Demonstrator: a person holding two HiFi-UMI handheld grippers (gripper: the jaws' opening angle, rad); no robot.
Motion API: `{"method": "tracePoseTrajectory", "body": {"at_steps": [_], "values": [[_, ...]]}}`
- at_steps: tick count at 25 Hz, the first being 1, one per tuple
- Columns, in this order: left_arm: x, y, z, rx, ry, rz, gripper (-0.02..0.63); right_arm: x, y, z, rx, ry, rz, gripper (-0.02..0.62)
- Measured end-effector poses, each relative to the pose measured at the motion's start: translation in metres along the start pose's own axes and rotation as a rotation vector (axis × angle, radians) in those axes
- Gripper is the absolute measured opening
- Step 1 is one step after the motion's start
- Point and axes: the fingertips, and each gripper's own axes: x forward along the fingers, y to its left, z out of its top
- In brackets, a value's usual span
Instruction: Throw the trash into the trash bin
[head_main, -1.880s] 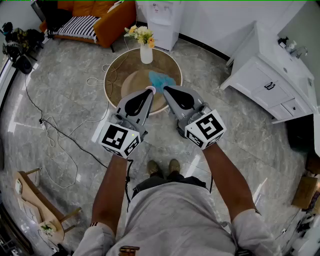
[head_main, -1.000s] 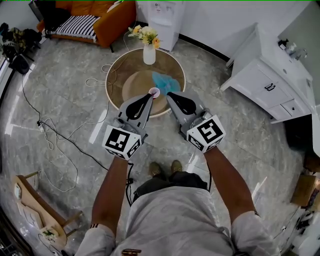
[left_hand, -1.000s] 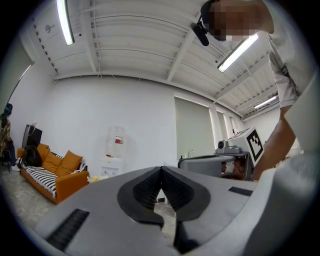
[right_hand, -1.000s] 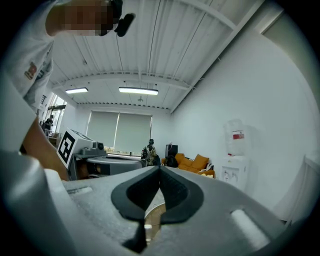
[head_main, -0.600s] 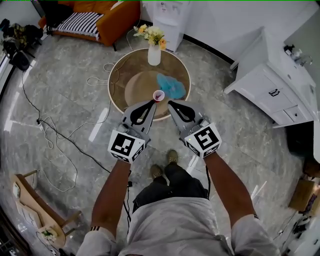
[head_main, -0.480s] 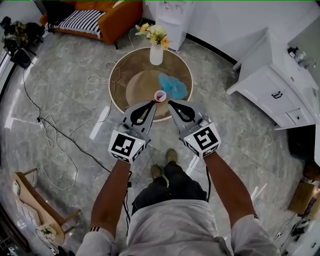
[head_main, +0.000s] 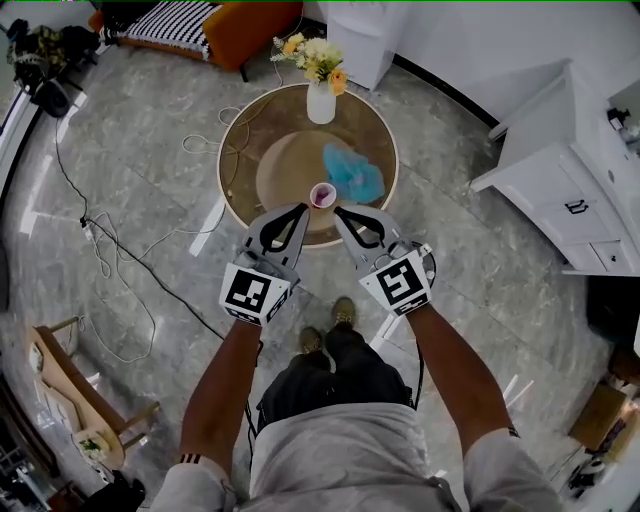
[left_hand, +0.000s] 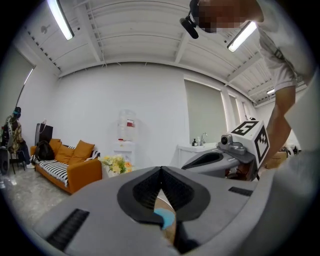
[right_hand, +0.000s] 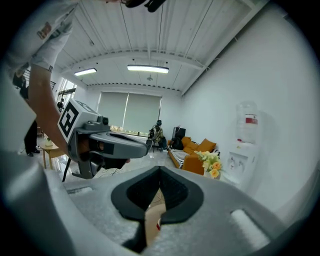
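Note:
A crumpled blue piece of trash (head_main: 352, 176) lies on the round wooden table (head_main: 258, 128), right of its middle. A small pink cup (head_main: 321, 195) stands just in front of it, near the table's front edge. My left gripper (head_main: 301, 207) and right gripper (head_main: 337, 210) hang side by side over that front edge, each tip a little short of the cup. Both are shut with nothing in them. In the left gripper view the shut jaws (left_hand: 160, 169) leave a gap where the blue trash (left_hand: 164, 218) shows. The right gripper view shows its own jaws (right_hand: 160, 168) shut too.
A white vase of flowers (head_main: 320, 98) stands at the table's far edge. Cables (head_main: 120, 262) trail over the marble floor at left. A white cabinet (head_main: 565, 185) stands at right, an orange sofa (head_main: 245, 22) at the back, and a wooden chair (head_main: 65, 395) at lower left.
Both grippers have sunk toward the table's front edge and stayed shut. The pink cup, earlier hidden behind the left gripper's tip, now shows between and beyond the two tips.

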Motion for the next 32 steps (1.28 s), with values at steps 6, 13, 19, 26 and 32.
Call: {"method": "tracePoseTrajectory", "body": {"at_steps": [6,13,19,26,32], "values": [[0.022,0.014,-0.039,-0.014,0.05,0.017,0.0,0.028,-0.01,-0.039,-0.041,0.06,0.058,0.002],[0.033,0.039,-0.099,-0.033,0.143,-0.008,0.0,0.071,-0.006,-0.096,-0.055,0.171,0.071,0.002],[0.042,0.059,-0.143,-0.007,0.203,-0.067,0.0,0.1,-0.007,-0.141,-0.019,0.235,0.035,0.003],[0.057,0.068,-0.189,-0.018,0.284,-0.124,0.0,0.123,-0.007,-0.193,-0.017,0.36,0.037,0.048],[0.066,0.069,-0.213,-0.014,0.322,-0.161,0.0,0.138,0.005,-0.24,-0.062,0.466,0.106,0.092]]}}
